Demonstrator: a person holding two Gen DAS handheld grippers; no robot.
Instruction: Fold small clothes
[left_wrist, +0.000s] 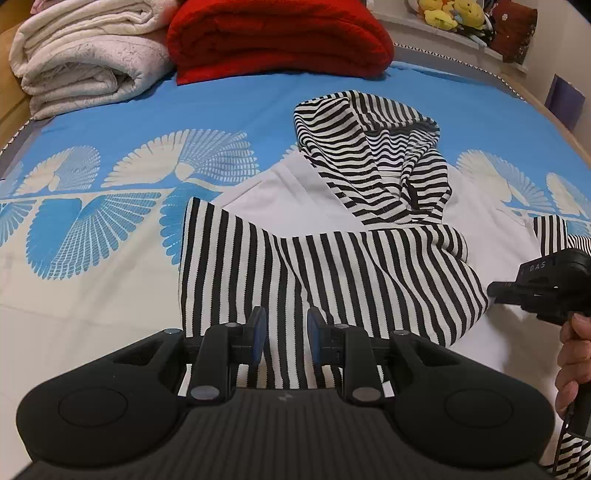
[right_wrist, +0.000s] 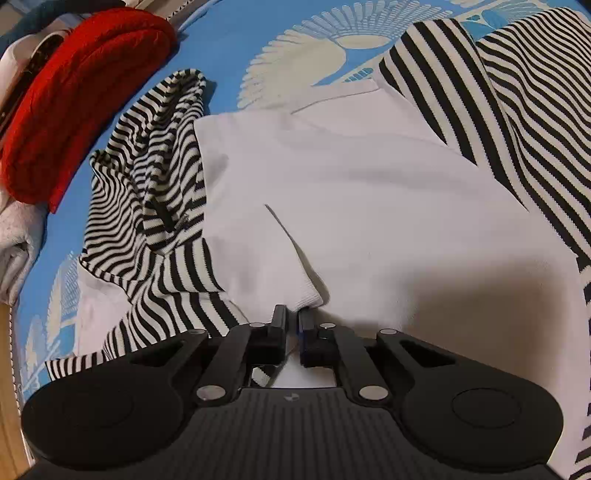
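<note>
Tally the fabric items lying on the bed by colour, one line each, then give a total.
Black-and-white striped with white body: 1, the hooded garment
Red: 1, the folded blanket
Off-white: 1, the folded quilt
Total: 3, all resting on the blue patterned bedsheet

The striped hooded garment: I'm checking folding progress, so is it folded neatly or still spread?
Partly folded: the striped hooded garment has one sleeve laid across its white body, hood rumpled.
</note>
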